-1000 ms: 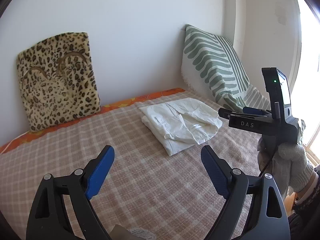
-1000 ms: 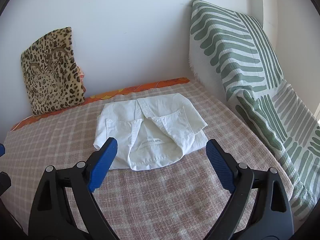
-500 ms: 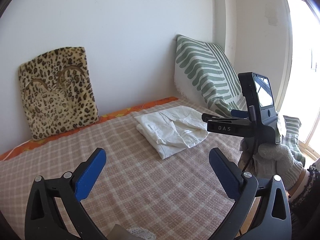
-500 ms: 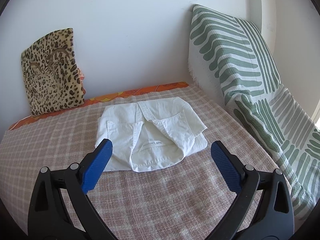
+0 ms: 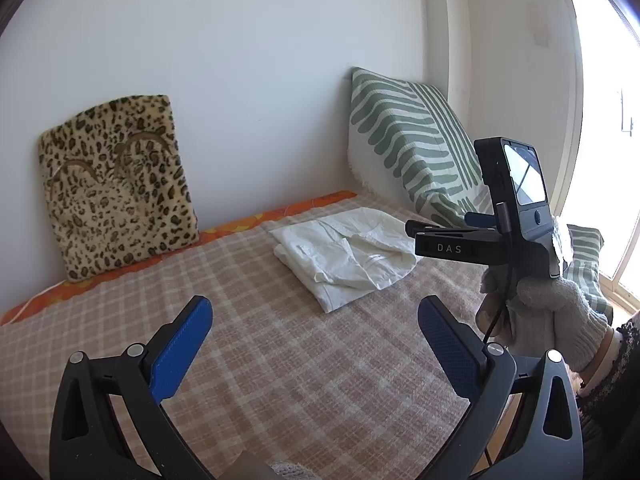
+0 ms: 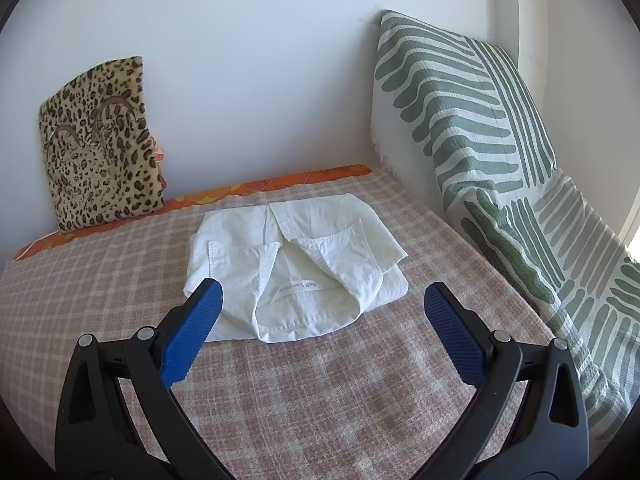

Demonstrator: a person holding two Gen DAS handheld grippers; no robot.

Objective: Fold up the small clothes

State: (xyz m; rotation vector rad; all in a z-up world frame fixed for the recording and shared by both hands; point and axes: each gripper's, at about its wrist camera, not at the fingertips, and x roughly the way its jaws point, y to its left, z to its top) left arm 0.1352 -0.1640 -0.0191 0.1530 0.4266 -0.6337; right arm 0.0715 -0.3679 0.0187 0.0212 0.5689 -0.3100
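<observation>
Folded white cotton shirt (image 6: 294,268), creased, frame centre on checked woven blanket (image 6: 320,392); left gripper (image 5: 316,344) and right gripper (image 6: 322,330) both spread wide, empty.

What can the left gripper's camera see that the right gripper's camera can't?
Only the left wrist view shows the right gripper, held in a gloved hand, and the bright window. Only the right wrist view shows the shirt's label. Both show the folded white shirt, the leopard cushion, the striped pillow and the checked blanket.
</observation>
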